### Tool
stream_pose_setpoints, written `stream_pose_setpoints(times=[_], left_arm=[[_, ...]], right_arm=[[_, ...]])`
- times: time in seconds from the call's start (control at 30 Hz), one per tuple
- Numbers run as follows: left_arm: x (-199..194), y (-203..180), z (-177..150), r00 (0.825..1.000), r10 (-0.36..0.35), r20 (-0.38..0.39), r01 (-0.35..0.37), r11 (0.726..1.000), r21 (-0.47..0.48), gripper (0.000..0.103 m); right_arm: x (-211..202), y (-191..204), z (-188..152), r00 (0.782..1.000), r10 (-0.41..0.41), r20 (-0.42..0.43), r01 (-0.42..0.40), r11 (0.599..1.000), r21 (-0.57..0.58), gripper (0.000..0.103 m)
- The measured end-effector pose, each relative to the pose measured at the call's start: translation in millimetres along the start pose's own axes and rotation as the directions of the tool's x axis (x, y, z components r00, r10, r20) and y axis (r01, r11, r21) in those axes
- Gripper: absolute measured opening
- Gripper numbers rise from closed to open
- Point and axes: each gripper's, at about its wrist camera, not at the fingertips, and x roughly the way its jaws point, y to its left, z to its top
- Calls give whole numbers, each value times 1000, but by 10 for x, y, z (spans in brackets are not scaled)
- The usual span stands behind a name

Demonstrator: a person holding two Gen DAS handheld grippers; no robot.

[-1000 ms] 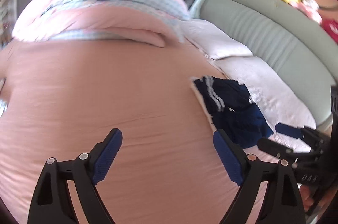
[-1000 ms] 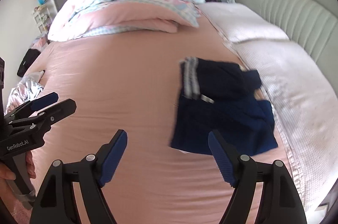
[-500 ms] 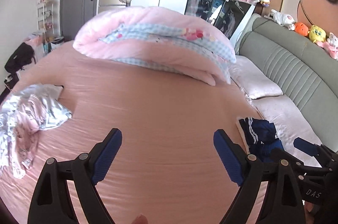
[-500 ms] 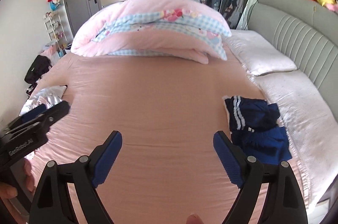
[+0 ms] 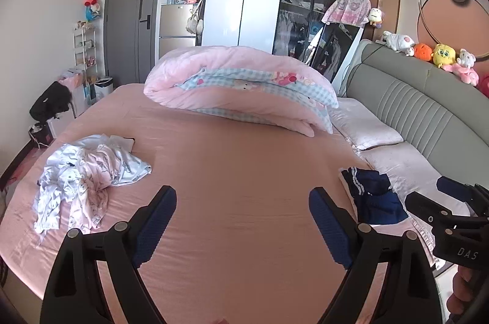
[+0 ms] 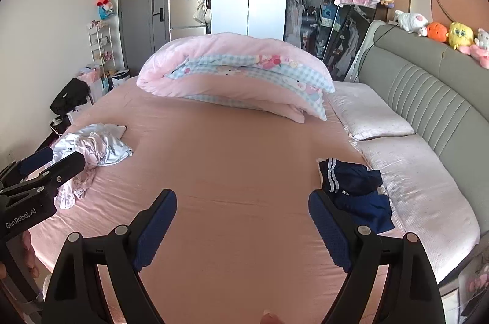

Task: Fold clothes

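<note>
A folded navy garment with white stripes (image 5: 371, 194) (image 6: 356, 195) lies on the pink bed sheet (image 5: 244, 171) (image 6: 232, 165) near the right side, beside the white pillows. A crumpled pile of white and pink clothes (image 5: 85, 171) (image 6: 91, 150) lies on the left side of the bed. My left gripper (image 5: 243, 229) is open and empty, held above the bed's near edge. My right gripper (image 6: 243, 229) is open and empty too, with the navy garment just past its right finger. Each gripper shows in the other's view, the left gripper (image 6: 36, 180) and the right gripper (image 5: 452, 211).
A rolled pink duvet (image 5: 241, 85) (image 6: 235, 73) lies across the far end. Two white pillows (image 6: 397, 147) line the grey padded headboard (image 6: 428, 92) on the right, with plush toys on top. Wardrobes, a door and a shelf stand behind.
Both grippers have pulled back and tilted up from close over the navy garment; the whole room and the clothes pile on the left have come into view. Both stayed open.
</note>
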Motion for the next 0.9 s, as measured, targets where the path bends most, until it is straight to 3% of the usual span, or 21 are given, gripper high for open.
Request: stream_pose_setpoints(times=[0.47,0.6,0.7,0.9], left_arm=[[-742,-192,-907,998,58,-22,-58,998,2,89],[-776,-258,-1143,997,14,-72,-14,1000,-1,89],[-754,-290,-1256,995,8,-104,-11,1000,-29,89],[-704,-417,-1319,992,30,-122,-29,1000,8,89]], right_arm=[[-541,94,-902,995,-55,-79,62,995,77,88],[-614,23,-1160,991,-89,-95,98,990,97,88],[-635,-6,-1332,988,-98,-121,111,988,110,88],[-601,89,-1456,984,-110,-137,119,991,55,88]])
